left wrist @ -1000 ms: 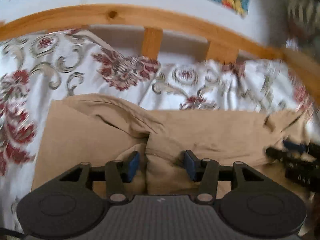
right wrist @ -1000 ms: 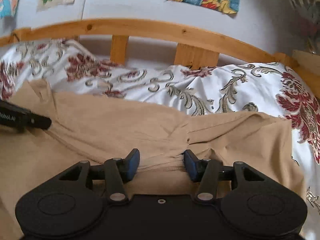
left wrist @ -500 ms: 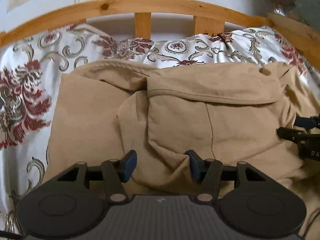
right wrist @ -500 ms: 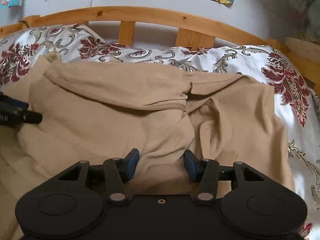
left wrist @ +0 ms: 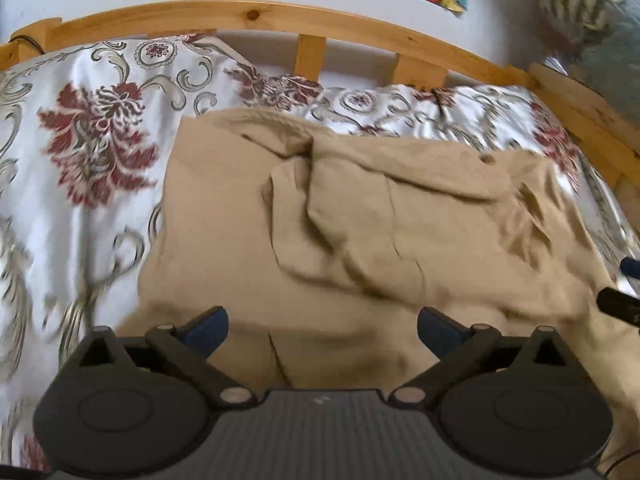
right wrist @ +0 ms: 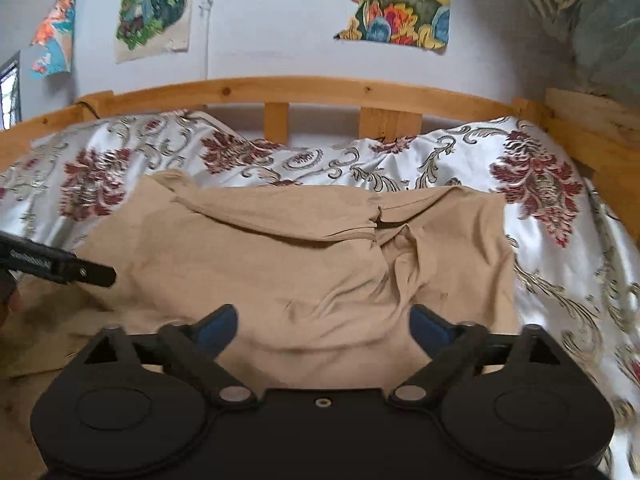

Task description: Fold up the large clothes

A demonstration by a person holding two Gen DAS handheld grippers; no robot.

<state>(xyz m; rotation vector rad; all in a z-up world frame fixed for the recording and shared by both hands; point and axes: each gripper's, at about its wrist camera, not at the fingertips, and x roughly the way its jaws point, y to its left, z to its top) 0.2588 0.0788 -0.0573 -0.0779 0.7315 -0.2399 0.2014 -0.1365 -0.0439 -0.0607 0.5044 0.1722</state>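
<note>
A large tan garment (left wrist: 360,220) lies folded over on the flowered bedspread (left wrist: 92,152), with its top part laid back over the body in loose creases. It also shows in the right wrist view (right wrist: 304,256). My left gripper (left wrist: 322,330) is open and empty, held just above the garment's near part. My right gripper (right wrist: 324,328) is open and empty, above the garment's near edge. The left gripper's finger shows at the left edge of the right wrist view (right wrist: 60,266). The right gripper's fingertips (left wrist: 618,300) show at the right edge of the left wrist view.
A wooden bed rail (left wrist: 256,20) with slats runs along the far side, also in the right wrist view (right wrist: 304,88). Behind it is a white wall with colourful pictures (right wrist: 396,4). A patterned pillow or cushion (right wrist: 588,12) sits at the far right.
Both grippers let go of the tan garment, opened wide and drew back toward me. The folded-over top part now lies on the garment's body.
</note>
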